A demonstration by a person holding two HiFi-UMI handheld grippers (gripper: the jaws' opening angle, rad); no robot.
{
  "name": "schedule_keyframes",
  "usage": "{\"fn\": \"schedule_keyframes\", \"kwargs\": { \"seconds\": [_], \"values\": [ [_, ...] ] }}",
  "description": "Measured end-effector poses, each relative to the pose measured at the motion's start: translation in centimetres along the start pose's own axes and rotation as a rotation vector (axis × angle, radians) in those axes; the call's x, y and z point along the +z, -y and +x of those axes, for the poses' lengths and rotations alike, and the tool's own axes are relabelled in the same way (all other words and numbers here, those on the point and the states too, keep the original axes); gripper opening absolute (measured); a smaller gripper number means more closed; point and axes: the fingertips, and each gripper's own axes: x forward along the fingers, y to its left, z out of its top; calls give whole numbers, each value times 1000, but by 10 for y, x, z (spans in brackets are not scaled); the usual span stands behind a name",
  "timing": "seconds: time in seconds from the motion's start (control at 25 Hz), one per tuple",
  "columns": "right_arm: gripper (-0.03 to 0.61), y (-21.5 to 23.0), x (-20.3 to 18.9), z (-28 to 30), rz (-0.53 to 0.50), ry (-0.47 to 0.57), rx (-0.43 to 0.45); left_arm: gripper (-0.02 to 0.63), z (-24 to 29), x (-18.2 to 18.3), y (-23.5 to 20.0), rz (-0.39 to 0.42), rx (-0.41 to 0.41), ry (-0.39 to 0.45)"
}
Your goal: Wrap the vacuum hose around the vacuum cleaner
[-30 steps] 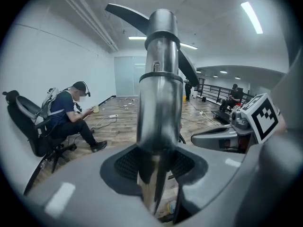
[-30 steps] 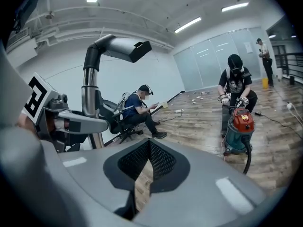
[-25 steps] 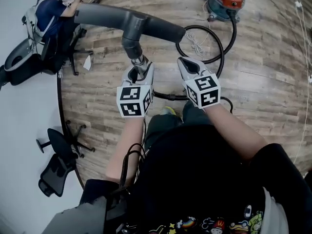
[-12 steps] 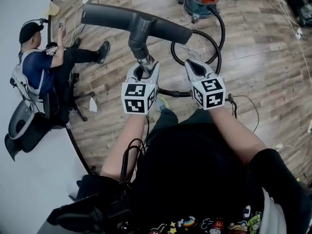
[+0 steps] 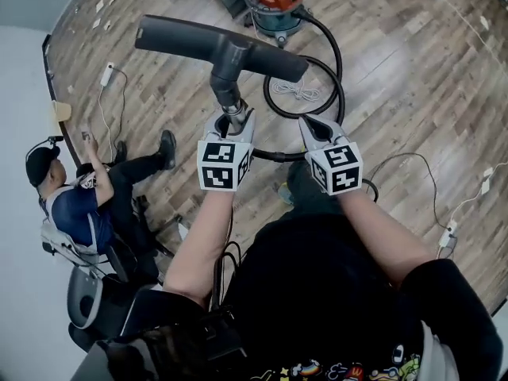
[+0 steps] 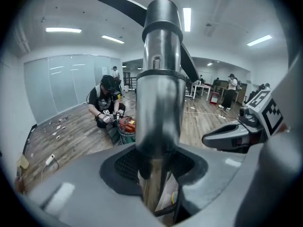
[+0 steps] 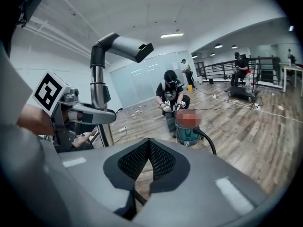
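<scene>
Your head camera looks steeply down from above onto the wood floor [image 5: 397, 70]. Each gripper camera rides just behind its jaws, facing outward; all three views catch the vacuum cleaner [image 5: 274, 2].

Wooden floor [image 5: 413, 94], carrying:
- person [image 5: 75, 209] in blue top and black cap, sitting near the left edge on an office chair [image 5: 83, 300];
- white power strip [image 5: 105, 74], lying toward the far left edge, cable trailing;
- second person [image 7: 171, 96], crouching farther off.
</scene>
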Motion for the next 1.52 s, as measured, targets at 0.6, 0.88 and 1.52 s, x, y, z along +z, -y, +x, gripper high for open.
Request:
{"fn": "schedule_keyframes", "kwargs": {
  "seconds": [0.6,0.88,1.52],
  "values": [
    [23,148,28,81,290,46,-301,163,212,63,-10,430,-334,-189],
    [23,156,20,115,467,53,-572,163,301,81,-8,751,-625,-230],
    [23,265,-161,219,778,191,-862,163,513,-70,87,1062,-884,-235]
  ]
}}
